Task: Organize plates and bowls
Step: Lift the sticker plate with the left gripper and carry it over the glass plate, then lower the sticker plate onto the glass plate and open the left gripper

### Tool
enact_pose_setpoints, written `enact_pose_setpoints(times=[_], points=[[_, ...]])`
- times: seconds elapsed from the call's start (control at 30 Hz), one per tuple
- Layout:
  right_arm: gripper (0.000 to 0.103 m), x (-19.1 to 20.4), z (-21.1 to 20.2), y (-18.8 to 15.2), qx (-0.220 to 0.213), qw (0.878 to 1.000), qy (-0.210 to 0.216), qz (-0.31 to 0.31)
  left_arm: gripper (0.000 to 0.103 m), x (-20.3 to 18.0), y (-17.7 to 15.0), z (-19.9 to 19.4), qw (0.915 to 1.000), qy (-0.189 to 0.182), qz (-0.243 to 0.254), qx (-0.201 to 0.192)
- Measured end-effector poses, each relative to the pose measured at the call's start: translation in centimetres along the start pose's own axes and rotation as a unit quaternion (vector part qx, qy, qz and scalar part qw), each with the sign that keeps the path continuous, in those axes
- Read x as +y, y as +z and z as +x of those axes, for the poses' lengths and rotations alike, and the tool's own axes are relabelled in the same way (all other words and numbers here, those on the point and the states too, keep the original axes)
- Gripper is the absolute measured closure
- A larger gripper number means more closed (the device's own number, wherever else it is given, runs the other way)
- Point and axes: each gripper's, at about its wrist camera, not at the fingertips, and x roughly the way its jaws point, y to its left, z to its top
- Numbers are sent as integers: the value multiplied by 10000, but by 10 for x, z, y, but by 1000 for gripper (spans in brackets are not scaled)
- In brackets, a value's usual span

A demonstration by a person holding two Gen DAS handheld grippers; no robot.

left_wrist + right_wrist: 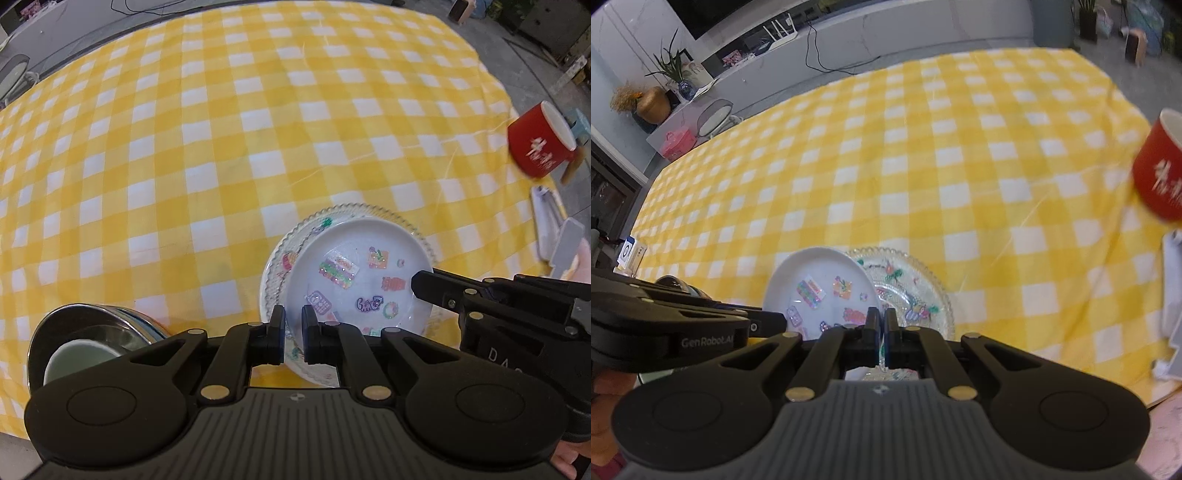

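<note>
1. Left wrist view: the left gripper is clenched on the near rim of the white plate, which sits tilted over the glass plate. A steel bowl lies just to its left, a red cup well off to its right.
2. Right wrist view: the right gripper is clenched on the glass plate's near rim; the white plate is just left of it.
</note>
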Motion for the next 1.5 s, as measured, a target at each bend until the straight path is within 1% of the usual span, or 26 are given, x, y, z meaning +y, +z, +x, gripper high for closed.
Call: enact_pose_setpoints(times=[0.07, 0.17, 0.3, 0.4, 0.5, 0.57, 0.6, 0.63, 0.67, 0.7, 0.73, 0.77, 0.83, 0.87, 0.97, 1.07, 1.17, 1.27, 1.33, 1.37, 1.43, 1.5], points=[[103, -2, 6, -2, 57, 10000, -5, 38, 94, 0, 0, 7, 10000, -11, 24, 96], [103, -4, 12, -4, 177, 9998, -106, 35, 94, 0, 1, 18, 9993, -179, -28, 322], [103, -9, 19, -4, 290, 9994, -183, 52, 94, -4, 5, 27, 9991, -208, 7, 380], [103, -15, 21, -2, 285, 9993, -229, 95, 94, -7, 7, 34, 9983, -293, 85, 502], [103, -21, 24, -2, 292, 9992, -192, 168, 83, -11, 6, 36, 9982, -293, 235, 472], [103, -24, 30, -2, 361, 9989, -180, 250, 81, -17, 6, 37, 9981, -211, 409, 405], [103, -27, 31, -3, 399, 9985, -139, 356, 81, -19, 6, 36, 9978, -139, 511, 395], [103, -30, 31, -5, 384, 9979, -65, 517, 78, -22, 5, 36, 9974, -40, 605, 380], [103, -33, 31, -7, 333, 9972, 39, 663, 74, -24, 5, 35, 9972, 33, 665, 353], [103, -35, 31, -10, 286, 9966, 120, 770, 64, -25, 4, 35, 9971, 90, 674, 332], [103, -36, 32, -12, 245, 9963, 142, 809, 60, -26, 3, 34, 9975, 133, 629, 281], [103, -33, 32, -13, 215, 9972, 102, 712, 59, -26, 2, 33, 9981, 158, 560, 193], [103, -24, 30, -15, 108, 9993, -66, 350, 49, -29, -2, 29, 9984, 214, 525, -30], [102, -21, 29, -15, 61, 9996, -151, 237, 48, -30, -4, 27, 9982, 259, 507, -192], [101, -22, 26, -21, -37, 9991, -205, 367, 41, -31, -10, 20, 9965, 468, 336, -598], [100, -21, 22, -27, -99, 9988, -230, 421, 39, -30, -18, 11, 9929, 723, 25, -944], [100, -17, 17, -29, -182, 9989, -243, 364, 37, -31, -26, 1, 9858, 1030, -228, -1309], [99, -17, 13, -26, -240, 9989, -141, 374, 35, -30, -31, -11, 9796, 1189, -452, -1555], [93, -18, 8, -25, -308, 9987, -158, 373, 35, -24, -31, -18, 9784, 1106, -672, -1613], [87, -19, 6, -25, -342, 9986, -210, 358, 35, -22, -31, -21, 9786, 1041, -744, -1610], [71, -24, 3, -23, -423, 9979, -247, 424, 35, -18, -32, -29, 9793, 901, -874, -1587], [68, -30, 0, -20, -450, 9972, -198, 559, 35, -14, -35, -39, 9776, 811, -1004, -1664]])
